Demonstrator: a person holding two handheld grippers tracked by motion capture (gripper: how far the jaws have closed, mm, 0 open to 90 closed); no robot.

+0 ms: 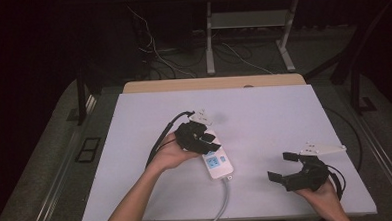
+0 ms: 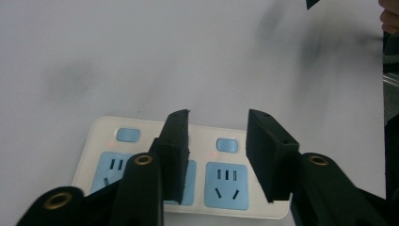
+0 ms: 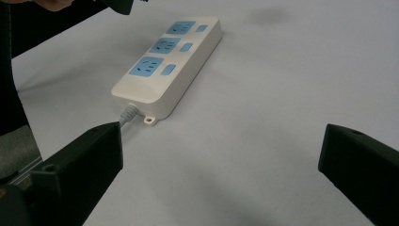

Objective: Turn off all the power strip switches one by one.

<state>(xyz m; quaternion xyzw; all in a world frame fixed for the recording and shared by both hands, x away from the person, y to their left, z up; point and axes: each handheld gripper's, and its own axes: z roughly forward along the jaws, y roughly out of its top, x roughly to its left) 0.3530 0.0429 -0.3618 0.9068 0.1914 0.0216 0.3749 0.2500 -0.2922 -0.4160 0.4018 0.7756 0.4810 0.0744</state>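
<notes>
white power strip (image 1: 217, 159) with blue sockets lies lengthwise away from the person, cord end nearest; left hand-held gripper (image 1: 205, 139) hovers narrowed, holding nothing.

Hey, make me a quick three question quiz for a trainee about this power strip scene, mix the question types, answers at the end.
1. True or false: the white power strip with blue sockets lies flat on the white table.
2. Which gripper hovers over the strip: A left gripper, B right gripper?
3. How many blue sockets does the right gripper view show?

Key: 1 true. 2 A. 3 three.
</notes>
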